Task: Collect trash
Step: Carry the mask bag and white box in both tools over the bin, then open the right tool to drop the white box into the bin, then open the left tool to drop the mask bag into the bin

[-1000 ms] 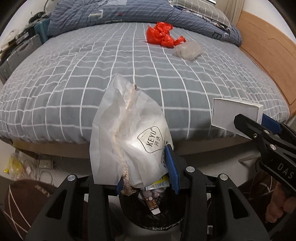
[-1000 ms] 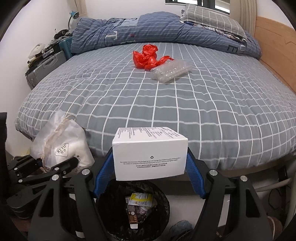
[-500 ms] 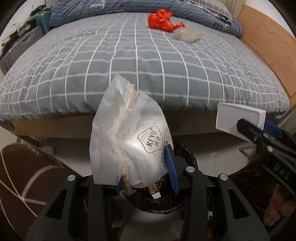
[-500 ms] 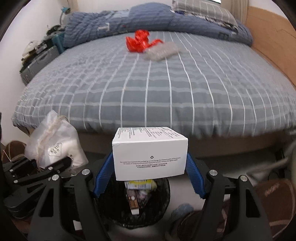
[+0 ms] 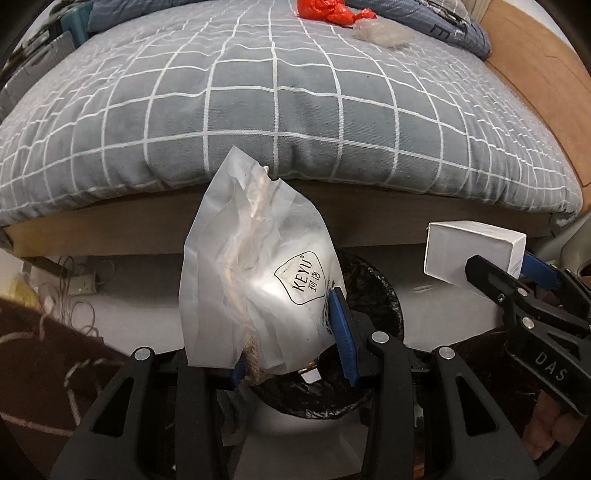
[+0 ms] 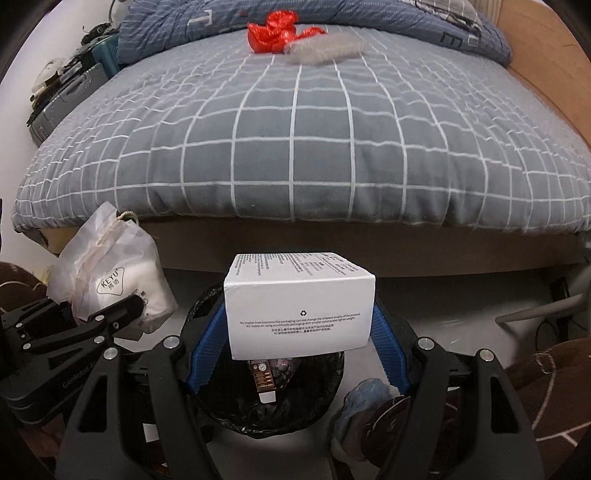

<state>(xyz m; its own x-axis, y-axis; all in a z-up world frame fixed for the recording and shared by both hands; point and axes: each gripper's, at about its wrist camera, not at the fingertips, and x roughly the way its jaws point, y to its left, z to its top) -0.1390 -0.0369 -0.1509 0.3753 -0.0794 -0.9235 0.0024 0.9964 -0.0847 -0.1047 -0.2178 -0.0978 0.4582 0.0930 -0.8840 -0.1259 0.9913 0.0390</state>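
My left gripper (image 5: 291, 332) pinches the bottom of a crinkly white bag (image 5: 255, 280) with a string on it, and its fingers (image 5: 341, 332) squeeze the bag so it cannot slip. I hold it over the black trash bin (image 5: 384, 295) on the floor, just in front of the bed (image 5: 277, 110), because I think the bag should drop in there. My right gripper (image 6: 297, 339) hugs a white box (image 6: 299, 306) from both sides, right above the same bin (image 6: 207, 391) (some trash is in it already). Far back on the bed lie a red bag (image 6: 273, 31) and a clear wrapper (image 6: 325, 48), touching each other, waiting for me to fetch them.
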